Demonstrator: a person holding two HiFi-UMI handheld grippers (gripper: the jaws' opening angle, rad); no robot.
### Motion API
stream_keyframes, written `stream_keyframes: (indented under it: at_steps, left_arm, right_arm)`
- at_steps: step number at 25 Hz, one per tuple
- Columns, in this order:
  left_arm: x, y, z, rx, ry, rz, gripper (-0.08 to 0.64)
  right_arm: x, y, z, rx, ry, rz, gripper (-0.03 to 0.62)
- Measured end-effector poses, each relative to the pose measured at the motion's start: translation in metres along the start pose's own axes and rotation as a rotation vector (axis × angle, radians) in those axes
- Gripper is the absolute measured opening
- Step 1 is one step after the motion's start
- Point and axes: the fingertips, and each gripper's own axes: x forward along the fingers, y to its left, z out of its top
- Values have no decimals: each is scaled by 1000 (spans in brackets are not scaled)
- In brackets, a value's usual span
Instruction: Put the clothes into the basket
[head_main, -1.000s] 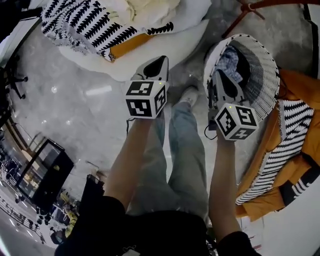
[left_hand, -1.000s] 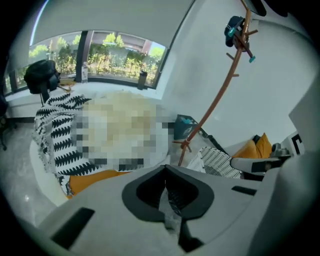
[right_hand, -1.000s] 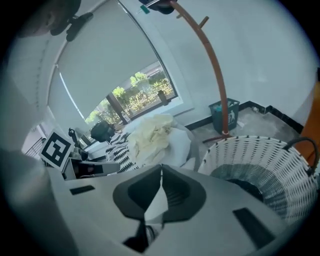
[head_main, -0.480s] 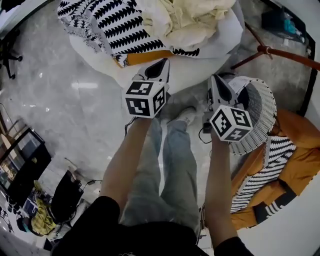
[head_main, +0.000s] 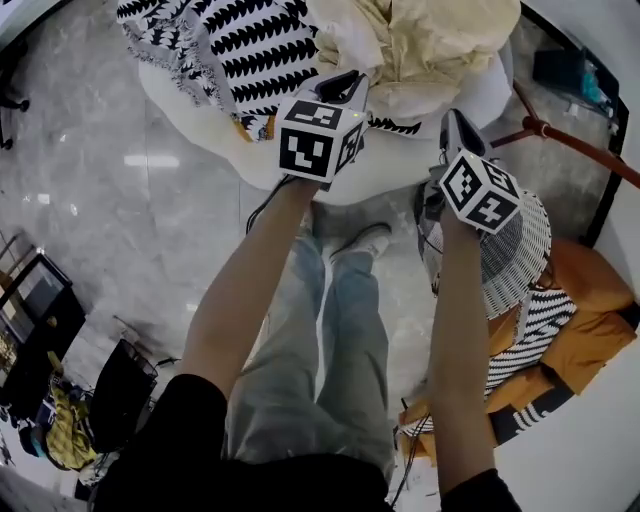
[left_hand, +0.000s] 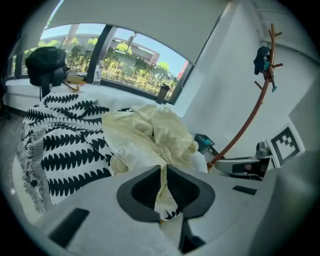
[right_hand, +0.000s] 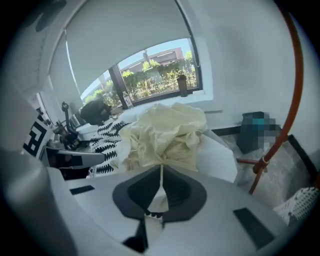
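Observation:
A cream garment (head_main: 430, 45) lies crumpled on a round white table (head_main: 230, 140), beside a black-and-white patterned cloth (head_main: 250, 40). My left gripper (head_main: 345, 85) hovers over the table's near edge, shut and empty, and it points at the cream garment (left_hand: 150, 130). My right gripper (head_main: 450, 122) is to its right, also shut with nothing in it, between the table and the white woven basket (head_main: 530, 240). In the right gripper view the cream garment (right_hand: 165, 130) fills the middle ahead of the jaws. What lies inside the basket is hidden by my right arm.
An orange garment with a black-and-white striped part (head_main: 560, 340) lies on a white surface at the lower right. A red-brown coat stand (head_main: 575, 140) rises beyond the basket. The person's legs (head_main: 330, 330) stand on the grey marble floor. A dark cabinet (head_main: 30, 310) is at the left.
Both grippers have moved away from the basket and up toward the table with the clothes. The head view has swung so that the table is nearer. Both stayed shut.

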Motion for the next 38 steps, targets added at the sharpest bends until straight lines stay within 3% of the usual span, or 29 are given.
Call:
stream_keyframes:
  at_steps: [3, 4, 6, 7, 9, 12, 15, 19, 22, 23, 24, 25, 28, 33, 38]
  left_arm:
    - [16, 17, 0, 30, 28, -7, 67]
    - [20, 23, 1, 29, 27, -5, 94]
    - [28, 35, 1, 28, 31, 3, 131]
    - [32, 39, -1, 38, 39, 10, 159]
    - [42, 48, -5, 74, 61, 19, 215]
    - [59, 59, -14, 87, 100, -21, 243]
    - [72, 62, -23, 76, 133, -66, 261]
    - [87, 66, -26, 74, 131, -75, 262]
    - [90, 67, -26, 109, 84, -70, 262]
    - [88, 66, -27, 95, 71, -77, 261]
    - [86, 65, -30, 71, 68, -87, 256]
    - [85, 63, -32, 47, 73, -99, 226]
    - [83, 52, -40, 30, 115, -118, 110]
    - [60, 36, -40, 90, 170, -152, 57]
    - [12, 2, -26, 35, 113, -218, 54]
  right_arm:
    - [28, -1, 9, -64, 30, 12, 22]
    - [37, 1, 11, -76, 36, 33, 50]
    - [50, 5, 9, -84, 51, 71, 199]
    - [56, 5, 8, -88, 58, 79, 219]
    - [66, -1, 5, -105, 68, 58, 245]
    - [82, -22, -1, -124, 79, -36, 276]
    - [90, -40, -18, -29, 88, -59, 291]
    - [103, -45, -27, 122, 55, -6, 291]
    - [107, -40, -29, 166, 33, 22, 290]
    - [107, -34, -30, 170, 34, 42, 281]
    - [107, -27, -31, 164, 42, 65, 218]
    - [107, -20, -33, 143, 56, 82, 149]
    - [105, -2, -37, 44, 117, 109, 58]
    - [83, 36, -33, 34, 151, 226, 32]
    - [30, 57, -15, 132, 85, 309, 32]
